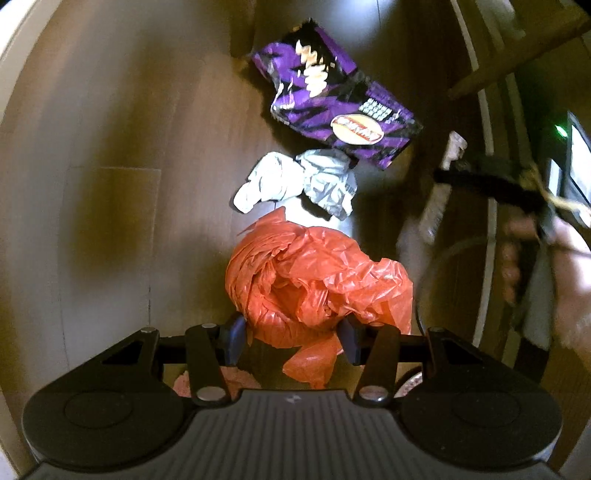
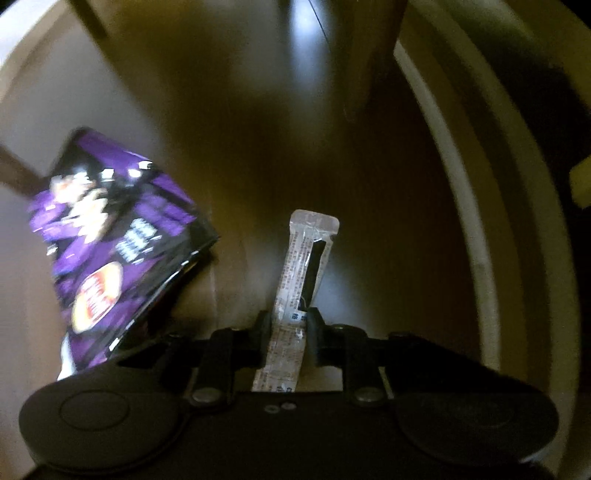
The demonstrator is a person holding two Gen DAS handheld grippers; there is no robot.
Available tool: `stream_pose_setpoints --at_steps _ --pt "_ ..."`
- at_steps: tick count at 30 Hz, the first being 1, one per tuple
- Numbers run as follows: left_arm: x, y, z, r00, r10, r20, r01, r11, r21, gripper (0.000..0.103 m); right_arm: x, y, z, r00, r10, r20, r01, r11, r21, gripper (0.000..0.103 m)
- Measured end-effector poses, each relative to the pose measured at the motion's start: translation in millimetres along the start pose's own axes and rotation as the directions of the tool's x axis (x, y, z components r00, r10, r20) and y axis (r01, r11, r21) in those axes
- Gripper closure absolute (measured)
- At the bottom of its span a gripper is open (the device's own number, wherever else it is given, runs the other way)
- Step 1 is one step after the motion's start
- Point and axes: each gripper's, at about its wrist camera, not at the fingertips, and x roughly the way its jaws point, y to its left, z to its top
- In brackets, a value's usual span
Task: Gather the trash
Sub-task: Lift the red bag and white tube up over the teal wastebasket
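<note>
My left gripper is shut on a crumpled red plastic bag, held above the wooden floor. Beyond the bag lie a crumpled white wrapper and a purple snack bag. My right gripper is shut on a long clear sachet that sticks out forward between the jaws. The purple snack bag shows blurred at the left of the right wrist view. The right gripper with its sachet also appears blurred at the right of the left wrist view.
A wooden furniture leg stands behind the snack bag. Wooden furniture and a dark device with a green light are at the right. A pale curved baseboard runs along the right.
</note>
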Motion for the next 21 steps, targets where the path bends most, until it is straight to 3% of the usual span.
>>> stream_pose_setpoints --at_steps 9,15,21 --pt "-119.1 -27.1 -2.8 0.998 -0.01 0.068 0.01 1.0 0.005 0.053 -153.9 -7.3 -7.2 0.997 0.067 0.035 -0.063 0.993 -0.1 0.083" --pt "-238.4 -50.3 1.7 0.991 -0.022 0.135 0.016 0.999 0.047 0.053 -284.9 -5.1 9.2 0.99 0.13 0.056 -0.124 0.988 -0.097 0.083" --pt "-366.5 -65.8 9.3 0.969 -0.044 0.242 0.015 0.993 0.121 0.053 -432.2 12.6 25.7 0.974 0.191 0.123 -0.166 0.968 -0.188 0.083"
